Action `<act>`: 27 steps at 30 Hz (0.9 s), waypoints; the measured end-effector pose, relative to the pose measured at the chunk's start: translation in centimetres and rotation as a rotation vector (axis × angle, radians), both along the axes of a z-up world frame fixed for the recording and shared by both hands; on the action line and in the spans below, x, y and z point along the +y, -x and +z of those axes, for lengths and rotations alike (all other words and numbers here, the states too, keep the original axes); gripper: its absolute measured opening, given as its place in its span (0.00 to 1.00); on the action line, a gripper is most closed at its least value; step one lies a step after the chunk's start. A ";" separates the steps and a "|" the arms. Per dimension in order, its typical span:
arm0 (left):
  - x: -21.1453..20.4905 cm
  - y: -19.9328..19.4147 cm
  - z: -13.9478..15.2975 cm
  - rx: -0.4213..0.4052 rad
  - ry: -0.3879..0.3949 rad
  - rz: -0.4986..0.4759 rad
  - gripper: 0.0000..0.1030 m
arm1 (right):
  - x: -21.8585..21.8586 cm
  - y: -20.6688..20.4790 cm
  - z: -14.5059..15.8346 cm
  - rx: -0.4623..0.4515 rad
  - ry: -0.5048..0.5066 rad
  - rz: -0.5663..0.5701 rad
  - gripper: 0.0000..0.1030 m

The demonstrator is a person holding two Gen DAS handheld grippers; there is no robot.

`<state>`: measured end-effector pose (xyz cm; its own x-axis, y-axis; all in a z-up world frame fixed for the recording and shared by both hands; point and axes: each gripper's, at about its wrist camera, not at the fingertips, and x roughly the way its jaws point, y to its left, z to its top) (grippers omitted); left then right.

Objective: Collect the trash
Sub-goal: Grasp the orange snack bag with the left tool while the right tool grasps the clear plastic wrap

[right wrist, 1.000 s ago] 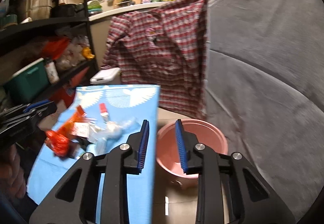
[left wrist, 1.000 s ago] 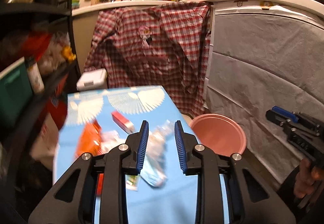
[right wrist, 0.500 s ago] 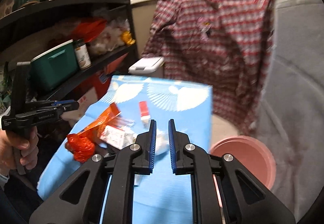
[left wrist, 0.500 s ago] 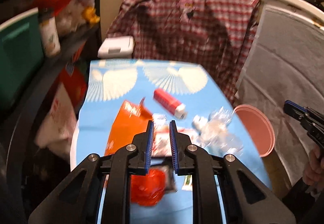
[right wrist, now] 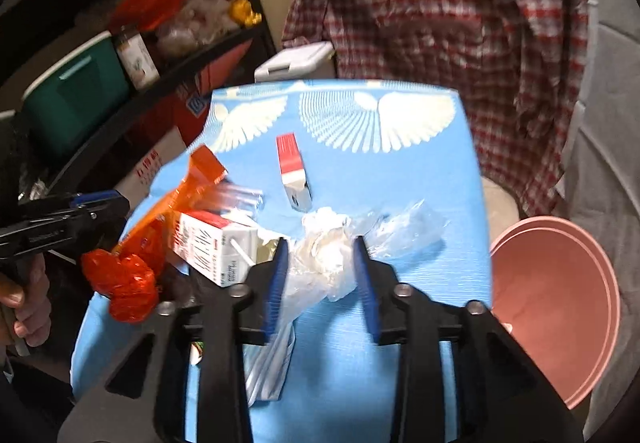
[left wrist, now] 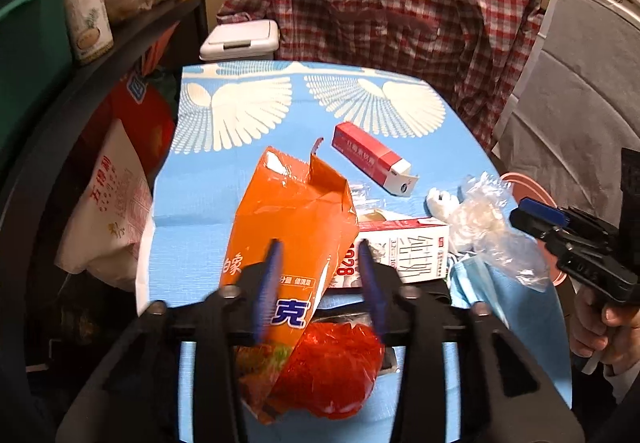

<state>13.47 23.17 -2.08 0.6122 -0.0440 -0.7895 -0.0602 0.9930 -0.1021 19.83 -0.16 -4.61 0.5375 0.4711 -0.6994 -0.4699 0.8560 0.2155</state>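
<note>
Both gripper jaws are opening: left gripper (left wrist: 320,263) over one orange bag (left wrist: 292,219), right gripper (right wrist: 318,259) over one clear wrapper (right wrist: 328,255).

Trash on blue surface (left wrist: 200,199): torn orange bag (left wrist: 292,219) overlapping milk carton (left wrist: 404,255); red box (left wrist: 370,157) lying apart; crumpled clear plastic (right wrist: 340,247); red wrapper (left wrist: 340,367).

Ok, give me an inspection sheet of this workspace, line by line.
Surface: blue patterned tablecloth.
Job's things: orange packet, red wrapper, milk carton, red-white box, clear plastic bag, blue face mask.
Bin: pink basin beside the table.
Clutter: shelf rack.
Grippers: left hand-held gripper opening over the packet; right hand-held gripper opening around the bag.
Cables: nothing seen.
Surroundings: plaid shirt.
</note>
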 end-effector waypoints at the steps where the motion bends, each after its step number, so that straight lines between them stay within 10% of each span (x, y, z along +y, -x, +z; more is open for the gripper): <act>1: -0.1 -0.3 -0.4 0.011 -0.002 -0.006 0.48 | 0.1 -0.3 -0.3 0.007 0.009 -0.001 0.44; 9: -0.5 -1.8 -2.2 0.072 -0.047 -0.011 0.48 | 0.6 -1.6 -2.4 0.063 0.051 0.001 0.44; 18: -0.2 -1.6 -1.6 0.058 -0.057 0.007 0.02 | 0.5 -1.2 -2.1 0.053 0.052 0.019 0.36; 27: 0.1 0.2 1.1 -0.020 -0.071 0.055 0.00 | -1.4 0.6 0.8 -0.008 0.003 0.006 0.33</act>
<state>13.28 23.28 -0.96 0.6278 0.0457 -0.7770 -0.1133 0.9930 -0.0331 19.18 -1.54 -3.76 0.5407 0.4722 -0.6961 -0.4765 0.8540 0.2092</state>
